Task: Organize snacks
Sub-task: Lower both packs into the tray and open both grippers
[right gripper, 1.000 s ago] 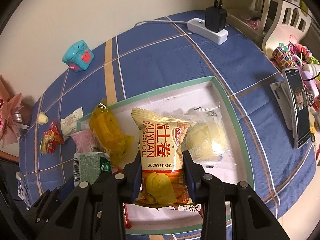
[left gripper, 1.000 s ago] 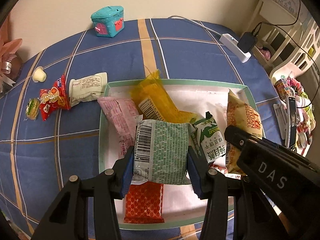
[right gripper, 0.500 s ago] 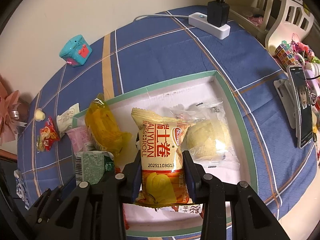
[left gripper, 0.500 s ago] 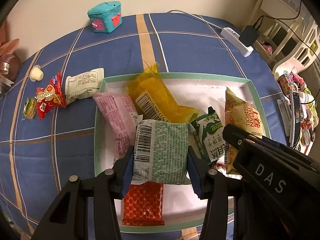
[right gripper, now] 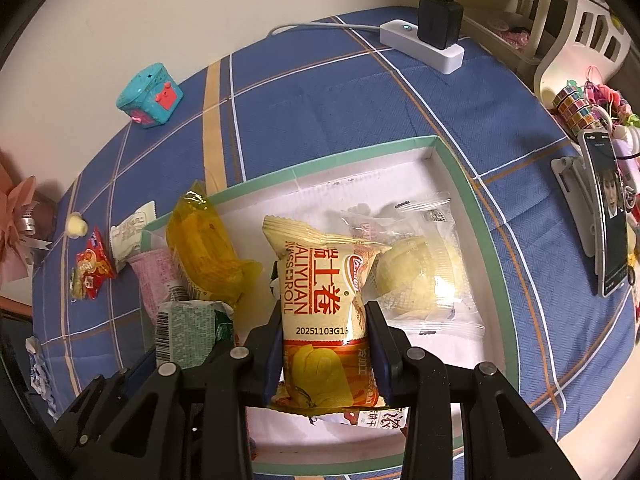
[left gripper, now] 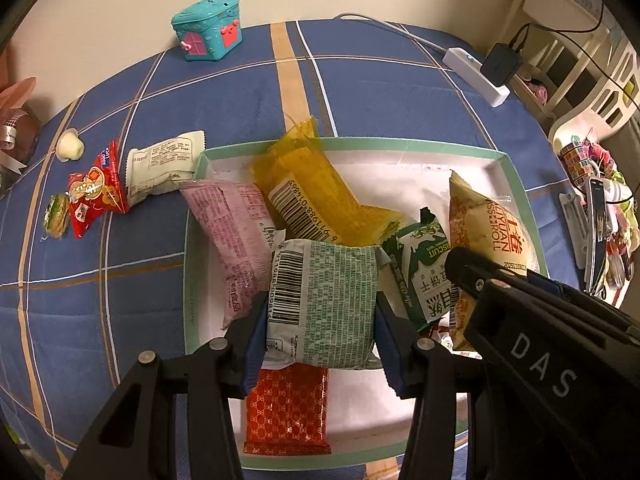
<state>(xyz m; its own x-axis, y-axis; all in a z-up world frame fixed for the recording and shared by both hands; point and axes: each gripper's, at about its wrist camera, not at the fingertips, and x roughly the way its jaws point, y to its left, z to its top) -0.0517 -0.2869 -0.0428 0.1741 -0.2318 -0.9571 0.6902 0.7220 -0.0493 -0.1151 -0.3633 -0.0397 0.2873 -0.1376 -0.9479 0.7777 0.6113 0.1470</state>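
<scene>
Change since earlier frame: both grippers are keeping their packets clamped; the tray and snacks are sitting slightly lower in the left wrist view, so more of the table's far edge is showing.
Left gripper (left gripper: 322, 322): jaws are pinching the green packet (left gripper: 324, 300) by its two sides, holding it above the tray.
Right gripper (right gripper: 324, 350): jaws are pressing in on the yellow Swiss roll packet (right gripper: 320, 308), gripping its lower half, with the packet standing upright.
Tray (left gripper: 516, 178): green-rimmed with a white floor, resting on the table (left gripper: 224, 92).
Inside tray: pink packet (left gripper: 236, 232) and orange-yellow packet (left gripper: 316, 196) are leaning over the far-left rim; green biscuit packet (left gripper: 424, 268) is lying beside the held green packet; red packet (left gripper: 286, 408) is lying flat beneath it; clear bun packet (right gripper: 416, 272) is lying just right of the Swiss roll packet.
Outside tray, left: white packet (left gripper: 164, 166) is touching the rim; small red packet (left gripper: 94, 192) is lying beside it.
Far edge: teal toy house (left gripper: 208, 28) and white power strip (right gripper: 420, 46).
</scene>
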